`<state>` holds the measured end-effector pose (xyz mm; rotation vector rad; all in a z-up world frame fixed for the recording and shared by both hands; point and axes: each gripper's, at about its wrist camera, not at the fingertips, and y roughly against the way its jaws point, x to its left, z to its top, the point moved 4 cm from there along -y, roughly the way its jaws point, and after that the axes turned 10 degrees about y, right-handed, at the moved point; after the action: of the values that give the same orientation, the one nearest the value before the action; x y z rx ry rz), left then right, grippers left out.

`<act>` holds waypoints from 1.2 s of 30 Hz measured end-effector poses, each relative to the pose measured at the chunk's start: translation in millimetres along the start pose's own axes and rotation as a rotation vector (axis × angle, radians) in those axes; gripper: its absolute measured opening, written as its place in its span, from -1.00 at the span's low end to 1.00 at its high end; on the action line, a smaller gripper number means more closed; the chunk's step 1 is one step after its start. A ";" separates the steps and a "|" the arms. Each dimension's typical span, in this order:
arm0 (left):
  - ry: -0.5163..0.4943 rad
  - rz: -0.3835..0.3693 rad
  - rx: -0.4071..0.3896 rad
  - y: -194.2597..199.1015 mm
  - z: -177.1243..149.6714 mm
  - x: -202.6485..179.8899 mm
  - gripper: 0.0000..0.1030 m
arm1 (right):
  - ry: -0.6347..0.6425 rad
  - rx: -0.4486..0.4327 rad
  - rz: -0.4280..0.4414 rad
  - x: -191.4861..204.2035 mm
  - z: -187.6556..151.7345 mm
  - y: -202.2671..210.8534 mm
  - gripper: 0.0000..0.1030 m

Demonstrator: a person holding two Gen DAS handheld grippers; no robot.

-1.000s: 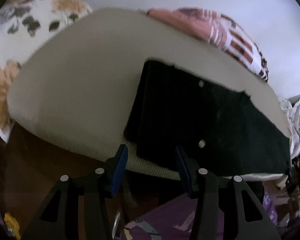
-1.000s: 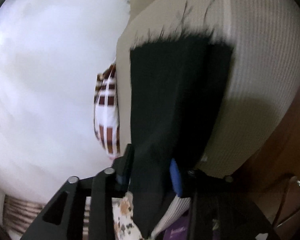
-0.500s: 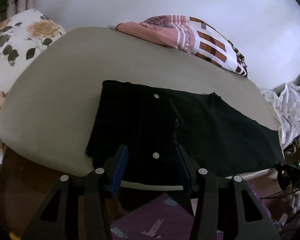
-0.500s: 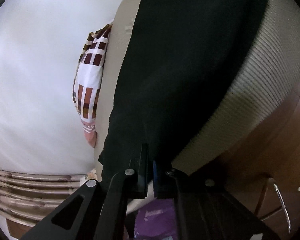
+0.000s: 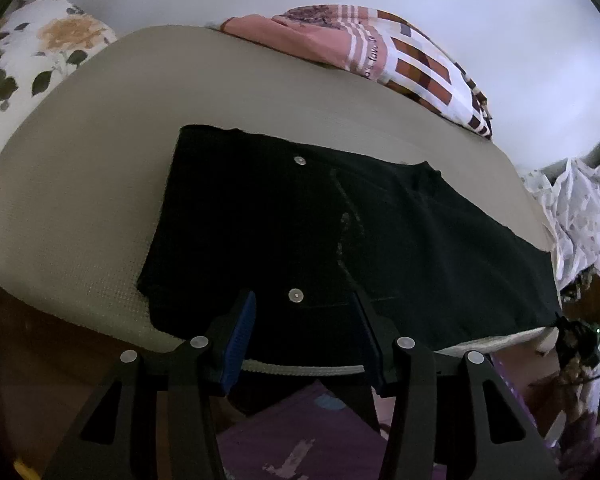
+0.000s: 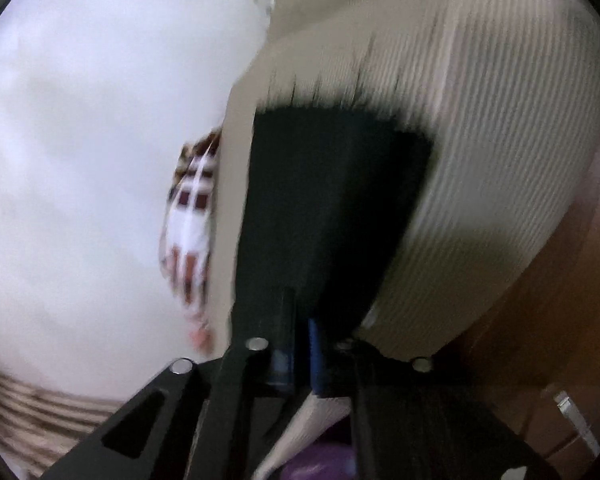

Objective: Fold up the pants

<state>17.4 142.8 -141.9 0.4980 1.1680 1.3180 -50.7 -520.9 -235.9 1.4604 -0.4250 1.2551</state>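
Observation:
Black pants [image 5: 340, 232] lie flat on a beige ribbed mattress [image 5: 100, 168], waistband to the left, legs stretching right, near the front edge. My left gripper [image 5: 304, 312] is open, its blue pads on either side of the pants' near edge by a silver button [image 5: 296, 295], not closed on cloth. In the blurred right wrist view, my right gripper [image 6: 300, 320] is shut on the end of the pants [image 6: 332, 200], which stretch away over the mattress [image 6: 500, 140].
A pink and brown checked cloth [image 5: 380, 52] lies at the mattress's far edge; it also shows in the right wrist view [image 6: 192, 216]. A floral pillow [image 5: 28, 64] is at the left. White printed cloth [image 5: 576, 216] hangs at the right. Purple floor mat [image 5: 300, 432] below.
The right gripper closed on the pants' end and is moving with it; its view is now blurred. The left gripper shifted left along the waistband edge and stays open.

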 end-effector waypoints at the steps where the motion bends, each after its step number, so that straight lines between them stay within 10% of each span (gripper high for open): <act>1: -0.006 -0.002 0.001 -0.4 -0.1 -1.6 -0.04 | 0.001 -0.026 -0.022 -4.2 7.4 5.1 -0.90; 12: -0.016 -0.011 0.020 -10.5 -4.6 -2.2 -0.03 | 0.015 -0.074 -0.075 -21.7 32.9 15.3 -0.91; 18: -0.072 -0.060 0.008 -6.9 -9.1 -16.2 -0.03 | -0.063 -0.244 -0.121 -27.5 42.0 72.7 -0.72; 28: -0.153 -0.126 0.030 -13.0 -22.3 -34.6 -0.03 | 0.269 0.524 0.226 123.2 -107.3 -78.0 -0.65; 36: -0.138 -0.146 0.026 -11.7 -22.0 -30.8 -0.03 | 0.135 0.647 0.150 116.8 -159.8 -124.2 -0.53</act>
<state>9.1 104.8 -149.1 0.5052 1.0879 1.1270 20.0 -298.5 -224.8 1.8855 -0.0267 1.6985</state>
